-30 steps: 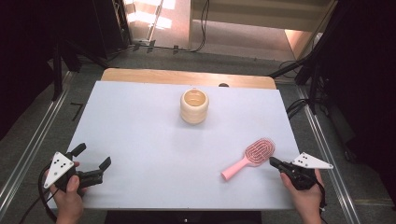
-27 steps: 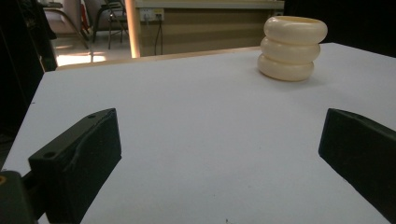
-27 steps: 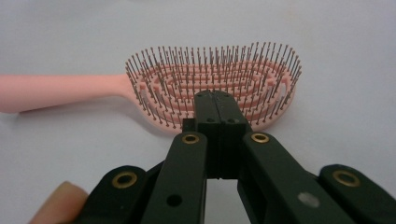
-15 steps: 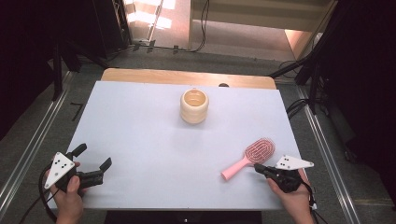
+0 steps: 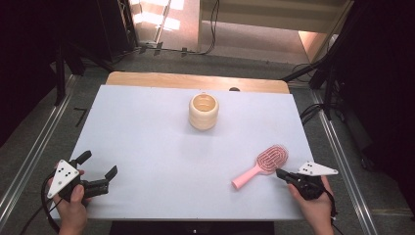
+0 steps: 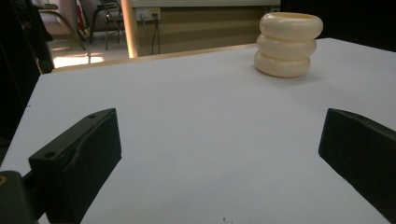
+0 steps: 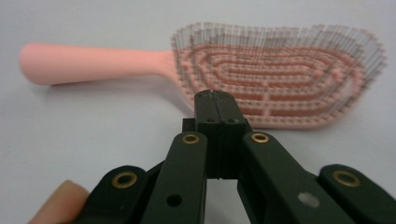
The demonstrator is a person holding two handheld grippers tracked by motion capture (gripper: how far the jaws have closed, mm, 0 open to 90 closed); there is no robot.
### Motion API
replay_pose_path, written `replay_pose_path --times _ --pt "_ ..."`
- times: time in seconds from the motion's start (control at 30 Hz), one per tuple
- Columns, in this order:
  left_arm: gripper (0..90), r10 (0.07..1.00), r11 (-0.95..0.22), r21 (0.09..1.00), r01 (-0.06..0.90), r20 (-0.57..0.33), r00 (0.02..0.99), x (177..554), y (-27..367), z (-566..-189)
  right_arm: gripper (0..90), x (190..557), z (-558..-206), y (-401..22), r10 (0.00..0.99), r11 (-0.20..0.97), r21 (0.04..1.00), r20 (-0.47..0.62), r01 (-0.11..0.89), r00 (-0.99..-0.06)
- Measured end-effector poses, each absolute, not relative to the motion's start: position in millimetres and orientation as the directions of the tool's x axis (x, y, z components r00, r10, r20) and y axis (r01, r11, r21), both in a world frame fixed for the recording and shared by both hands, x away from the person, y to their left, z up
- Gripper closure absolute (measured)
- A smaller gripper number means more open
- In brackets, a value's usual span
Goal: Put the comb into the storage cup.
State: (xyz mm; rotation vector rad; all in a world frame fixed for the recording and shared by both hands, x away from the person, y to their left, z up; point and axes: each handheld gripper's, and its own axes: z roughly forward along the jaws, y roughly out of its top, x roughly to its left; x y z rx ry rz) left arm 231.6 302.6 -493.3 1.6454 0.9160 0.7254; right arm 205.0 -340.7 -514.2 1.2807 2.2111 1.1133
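Observation:
A pink hairbrush (image 5: 262,166) lies bristles up at the table's right front, handle toward the near left. My right gripper (image 5: 279,172) is shut with nothing in it, its tip just short of the brush head. In the right gripper view the closed jaws (image 7: 215,100) point at the near rim of the brush head (image 7: 280,70), and the handle (image 7: 93,63) runs off to the left. My left gripper (image 5: 98,165) rests wide open at the left front, holding nothing. Its view (image 6: 219,154) looks over bare table to a cream ringed cup (image 6: 288,44).
The cream cup (image 5: 203,111) stands upright at the table's middle back. The white tabletop (image 5: 147,137) ends in a wooden strip (image 5: 195,81) at the far edge. Metal rails and dark floor run along both sides.
My right gripper has shifted a little beside the brush, dipping toward the near edge and then back up toward the head. The left gripper has stayed in place.

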Motion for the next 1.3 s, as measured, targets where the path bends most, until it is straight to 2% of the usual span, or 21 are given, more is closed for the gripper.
replay_pose_path --times 0.3,0.47,0.83,1.3 --pt "0.1 0.856 -0.140 0.968 0.207 0.013 0.516 232 302 -494 87.8 222 -517 -361 0.922 0.173 0.750 0.104 0.639 -0.372" --pt "0.1 0.856 -0.139 0.969 0.206 0.013 0.516 232 302 -494 87.8 232 -517 -359 0.942 0.148 0.728 0.102 0.669 -0.320" --pt "0.1 0.855 -0.138 0.969 0.207 0.011 0.519 232 302 -494 87.8 249 -515 -358 0.947 0.149 0.720 0.094 0.677 -0.308" --pt "0.1 0.855 -0.139 0.968 0.207 0.012 0.519 232 302 -494 87.8 290 -513 -348 0.942 0.144 0.716 0.113 0.683 -0.317"
